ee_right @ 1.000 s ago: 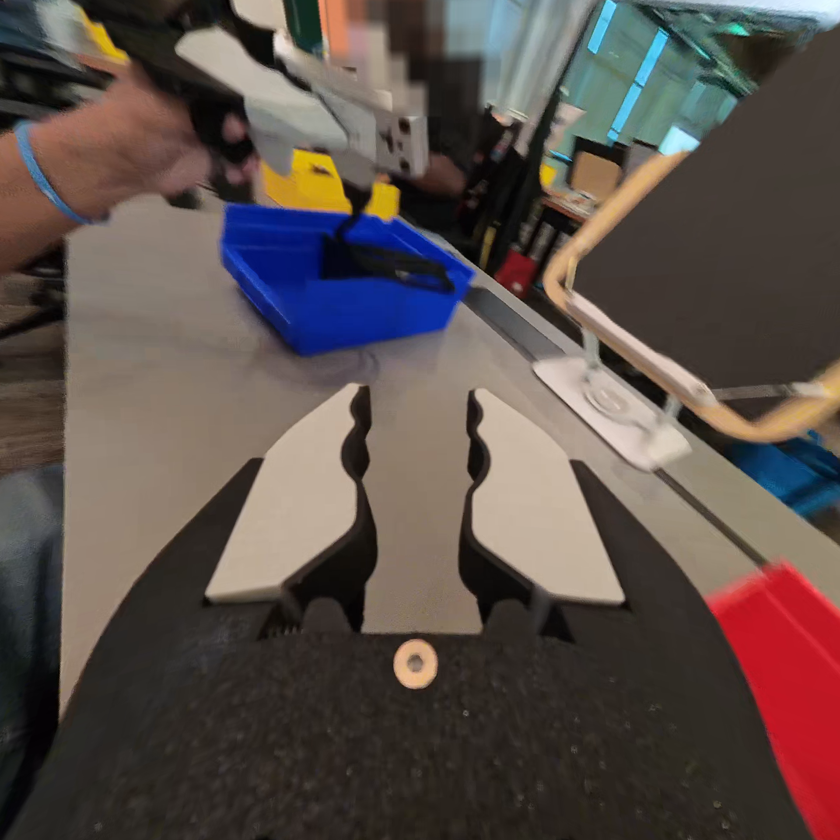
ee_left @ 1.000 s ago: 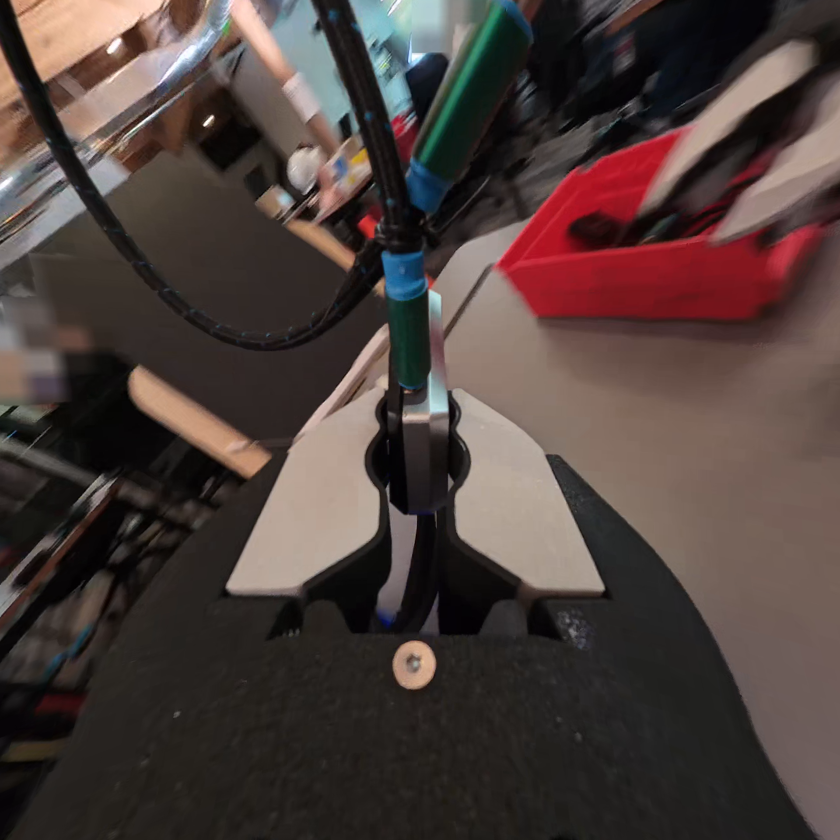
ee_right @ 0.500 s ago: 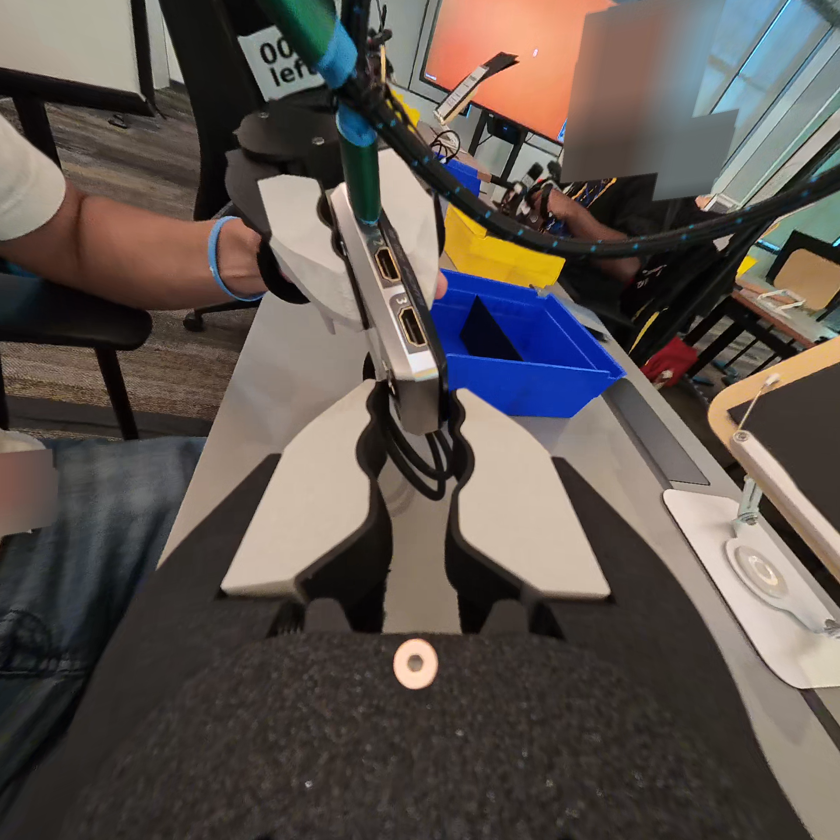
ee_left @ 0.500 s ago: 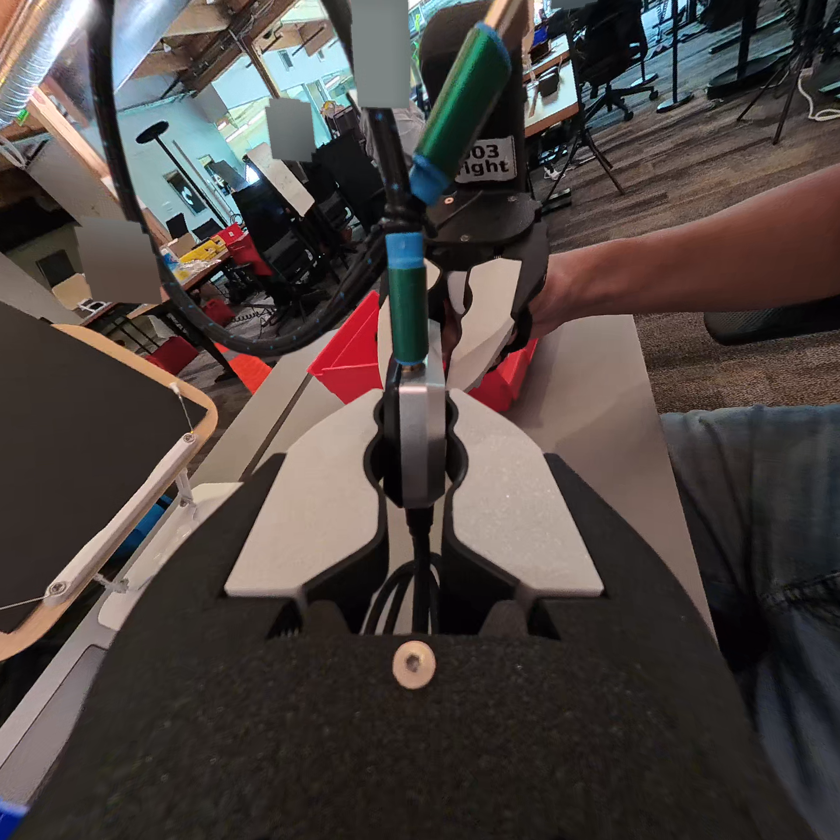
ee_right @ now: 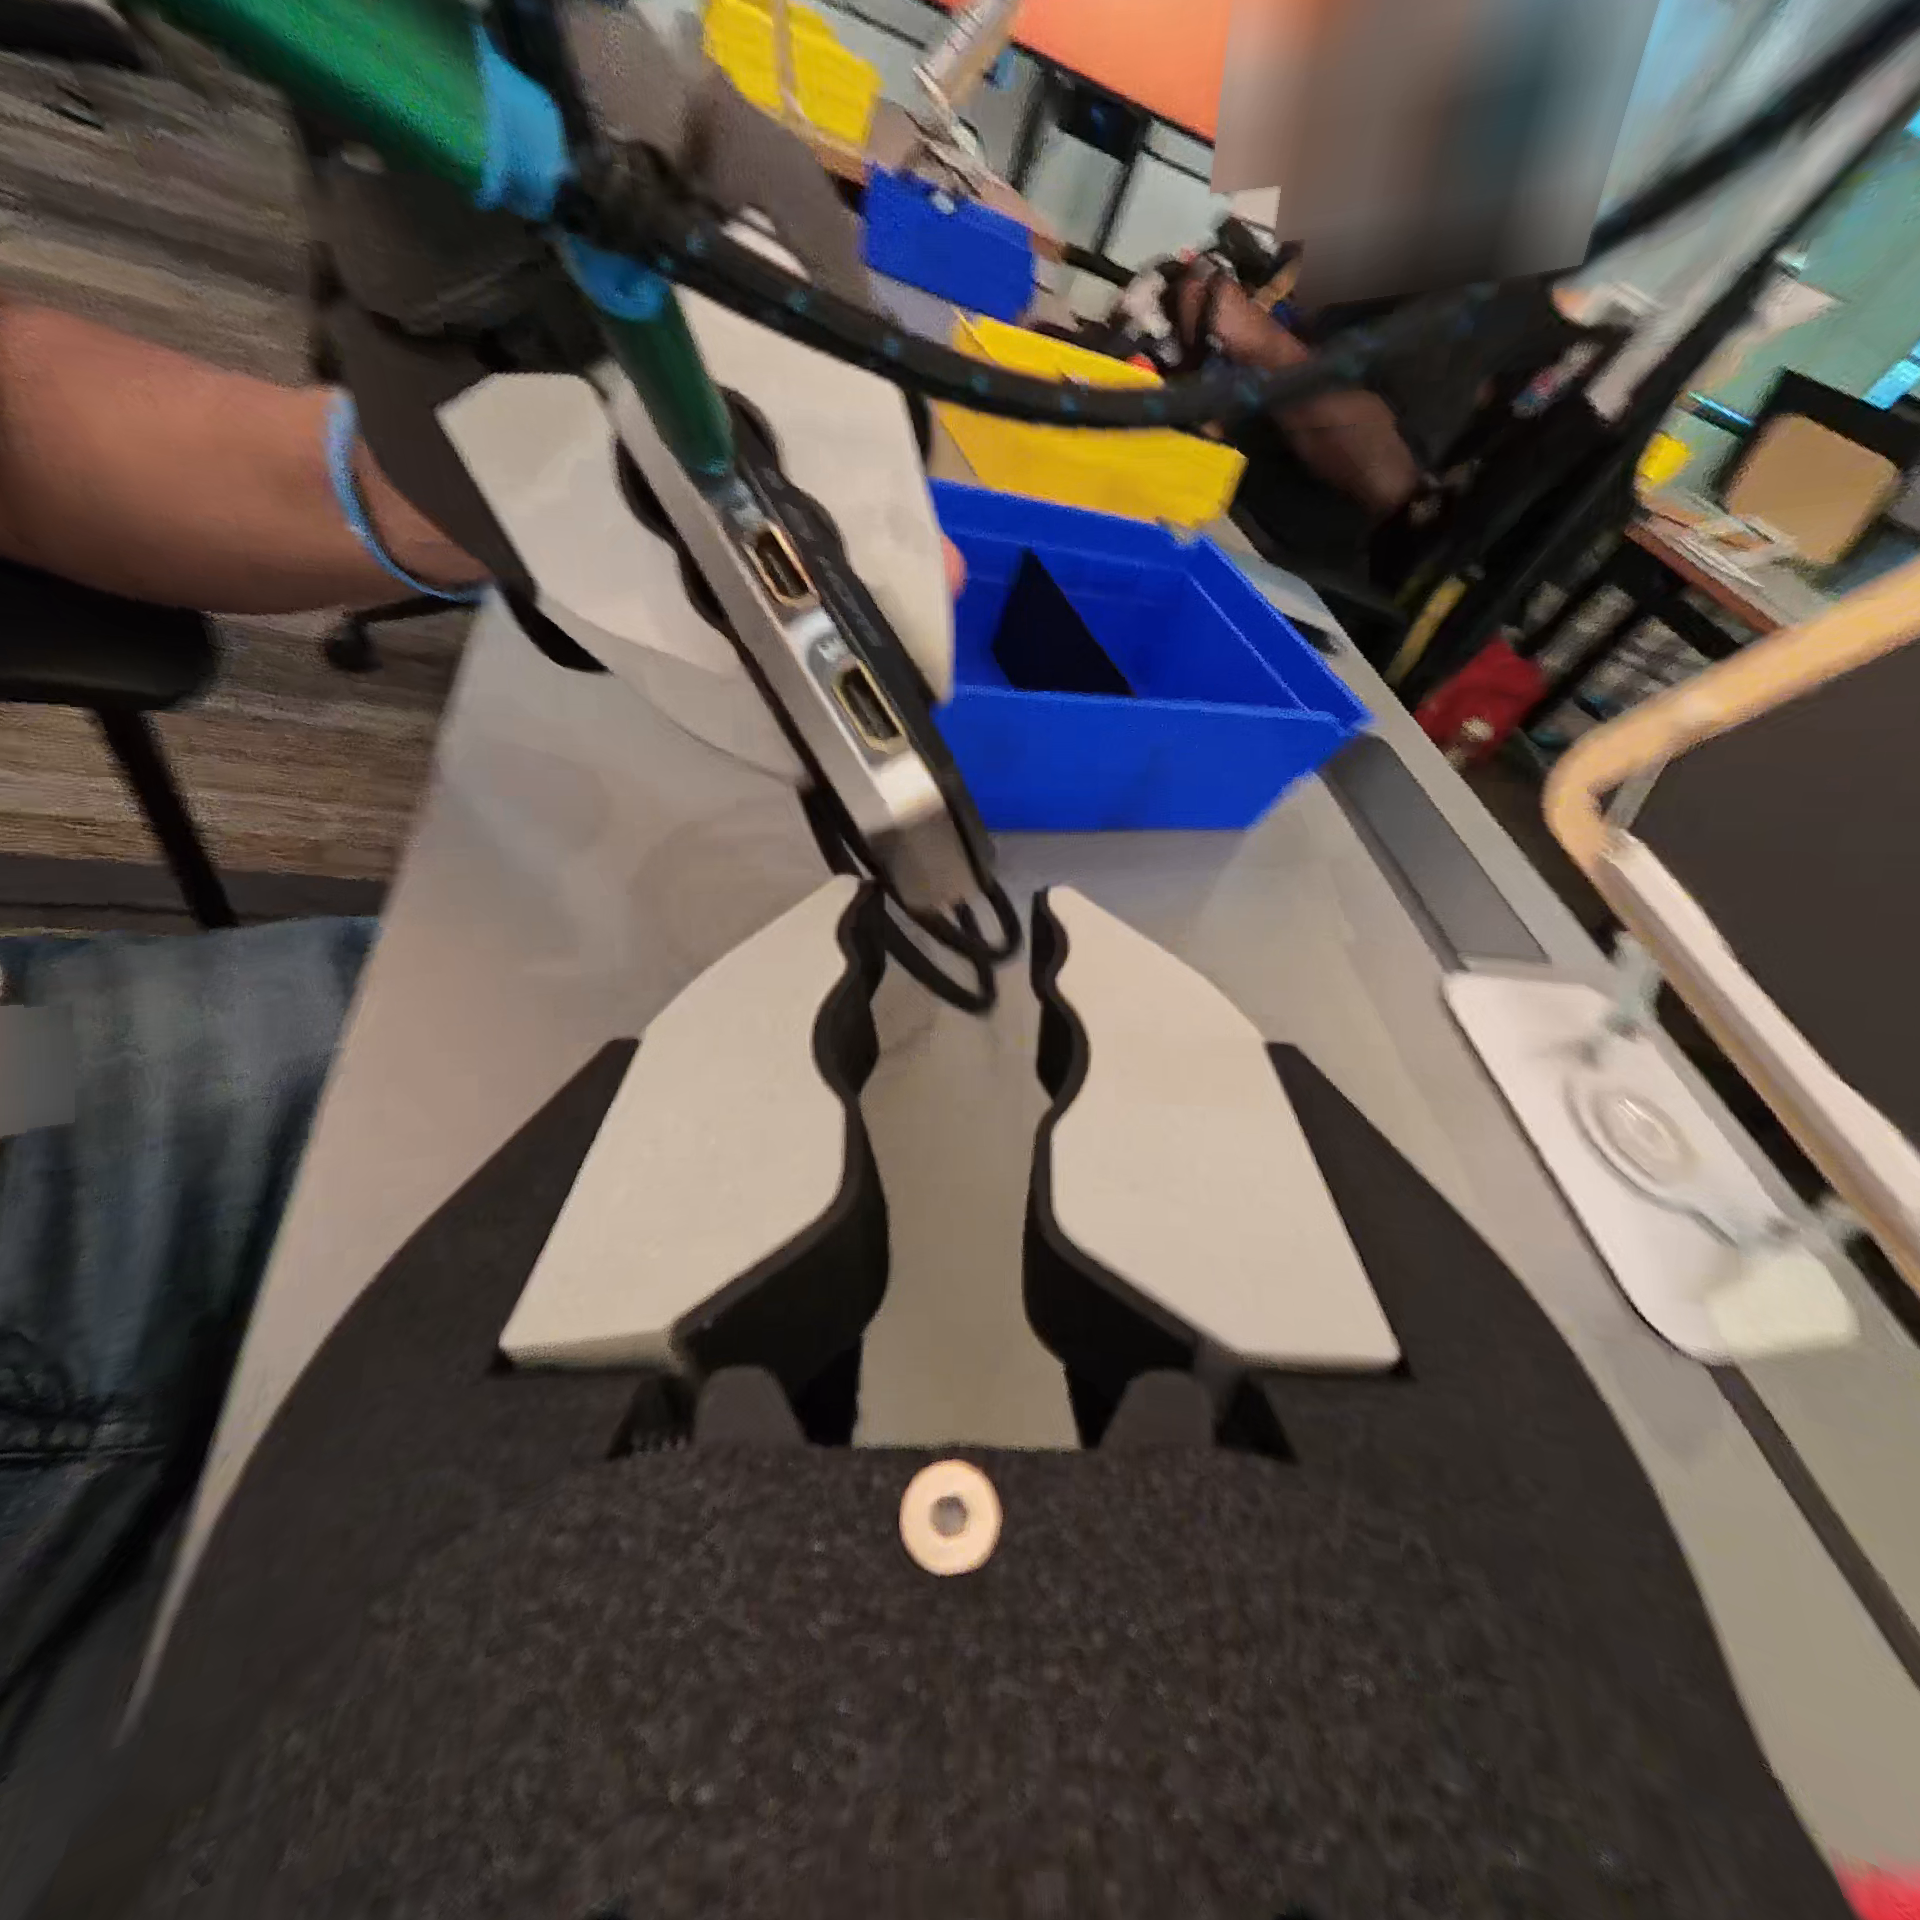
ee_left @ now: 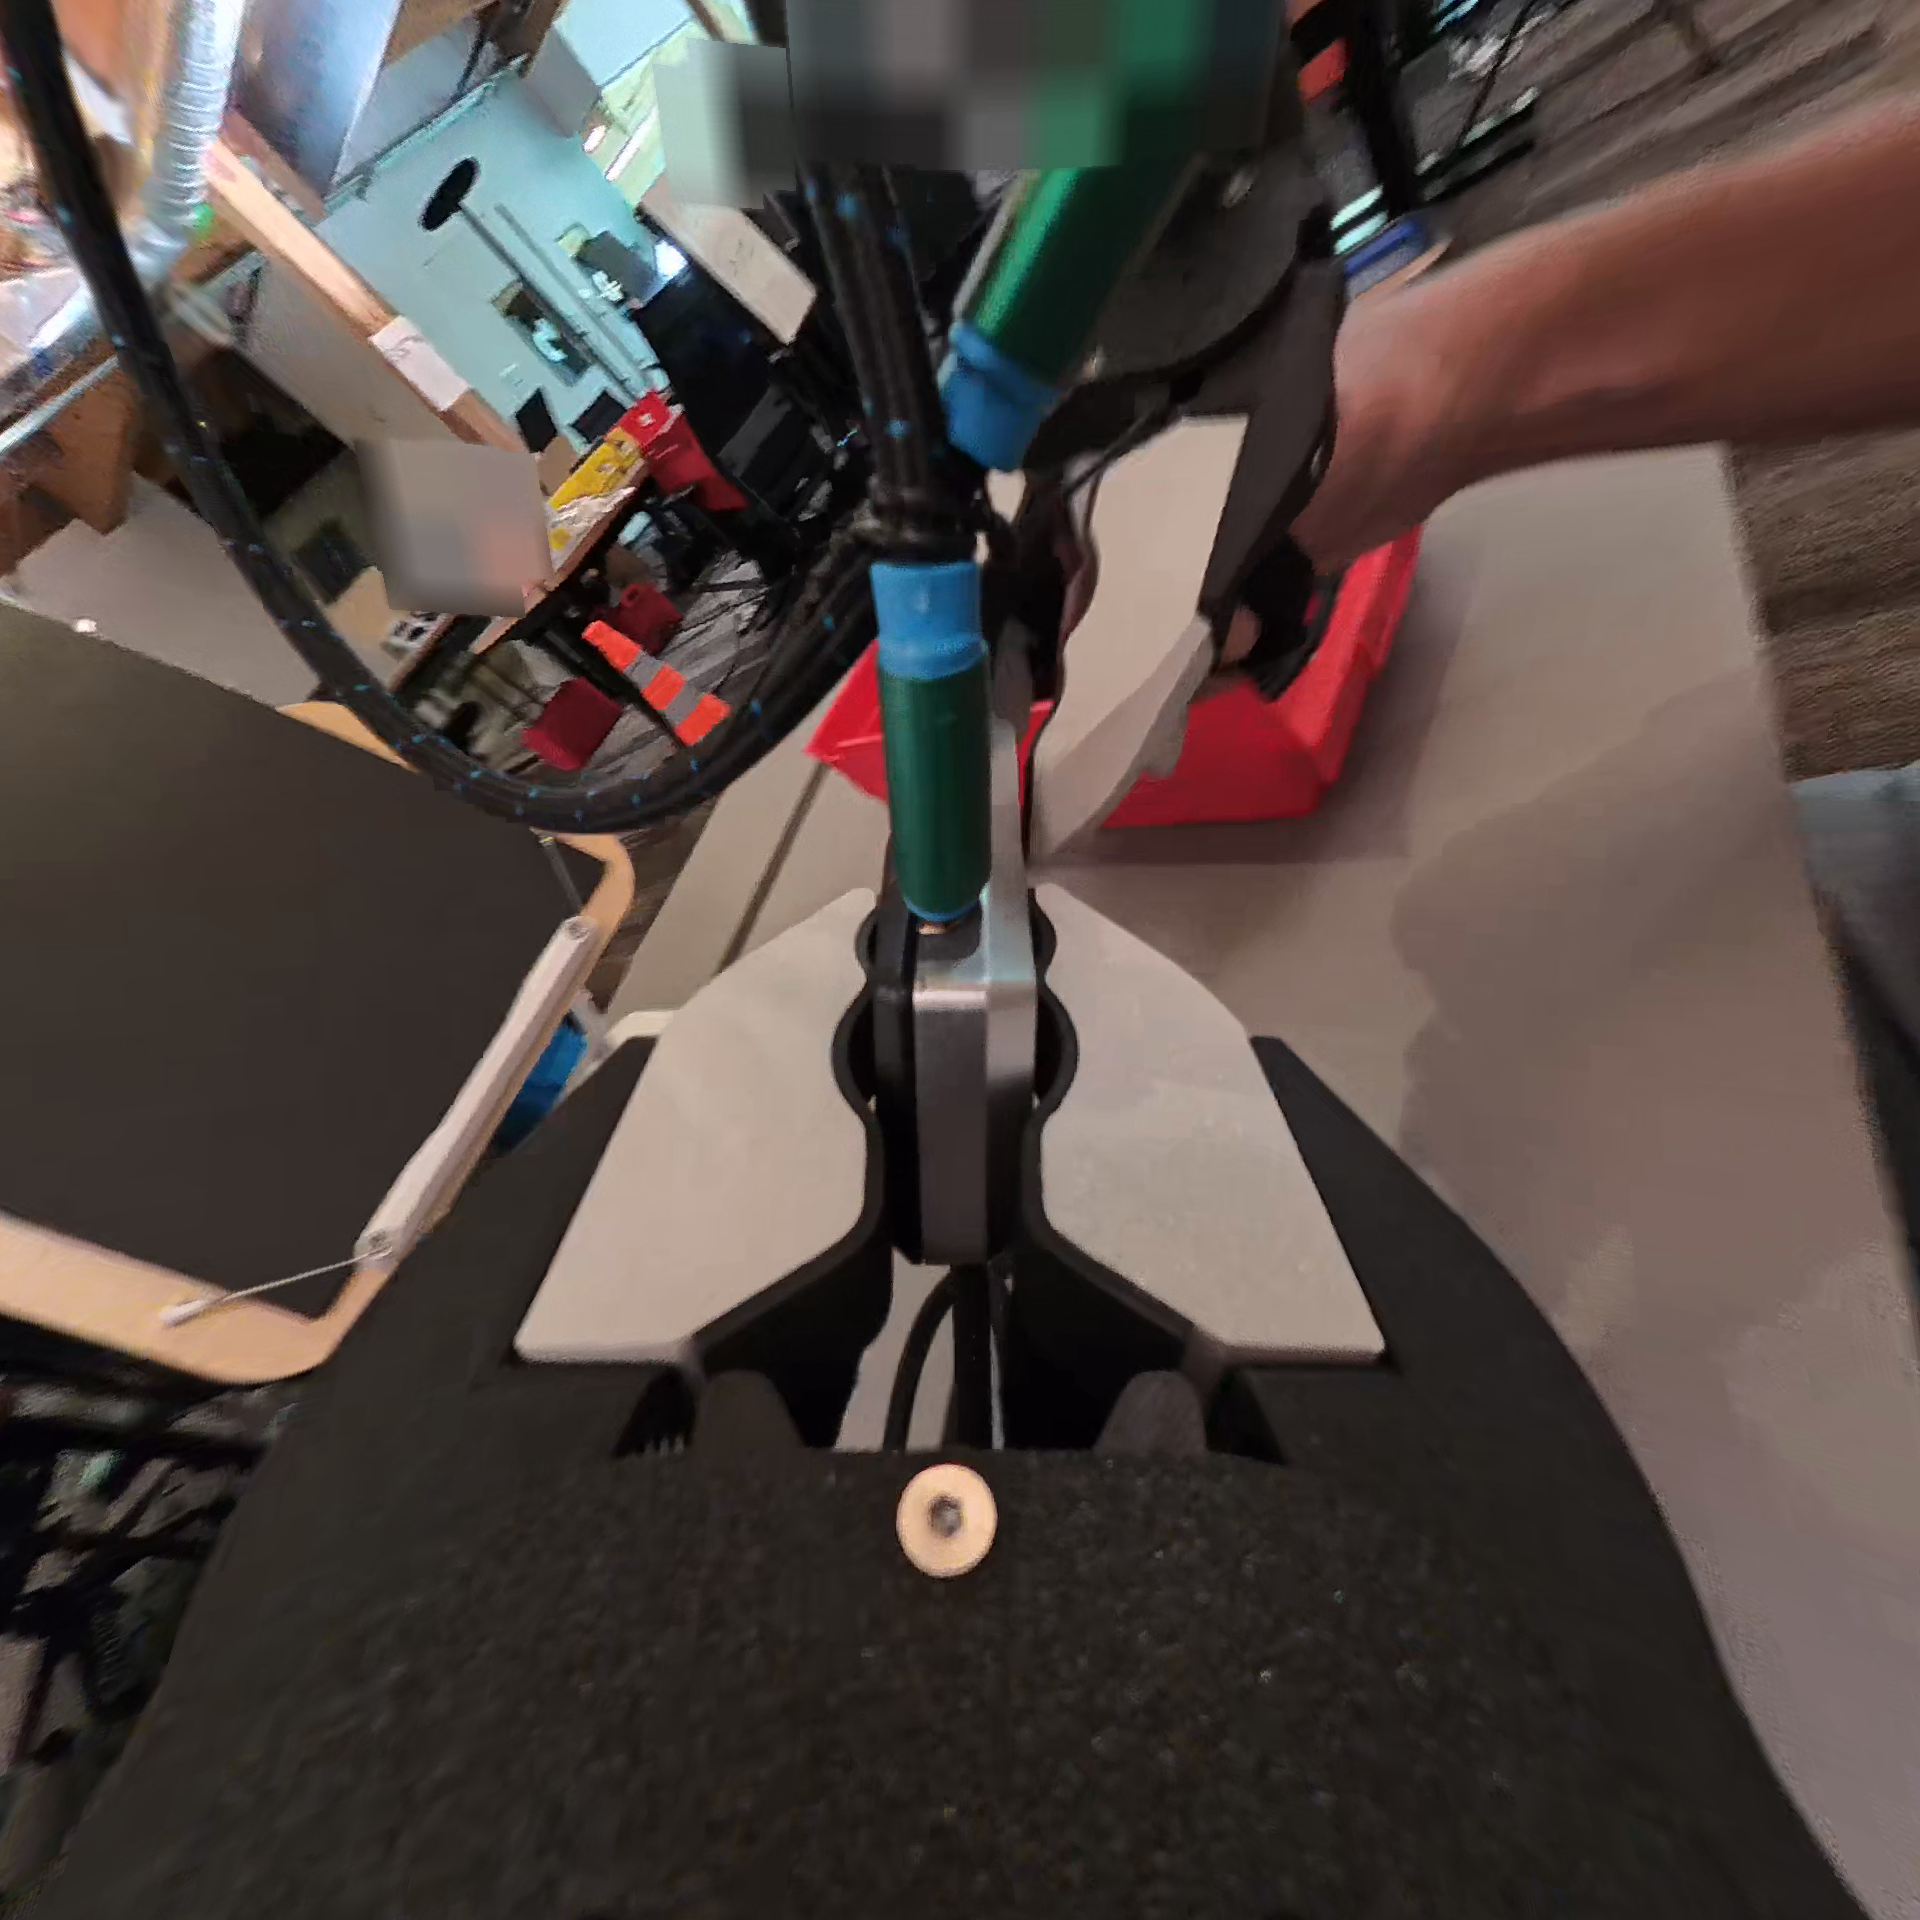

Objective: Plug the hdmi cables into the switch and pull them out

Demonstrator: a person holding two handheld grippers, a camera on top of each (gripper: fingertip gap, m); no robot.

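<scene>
While the left gripper point(ee_left: 951, 1081) is clamping the grey switch point(ee_left: 971, 1101) edge-on above the table point(ee_left: 1558, 1039), one green-sleeved HDMI plug point(ee_left: 928, 769) is sitting in the switch's top port. Facing the switch, the right gripper point(ee_right: 951, 935) is hanging released, empty, just below its two free ports. A second green plug point(ee_left: 1049, 291) is dangling above the switch; its braided cable point(ee_right: 935, 364) could snag and twist the switch loose.
</scene>
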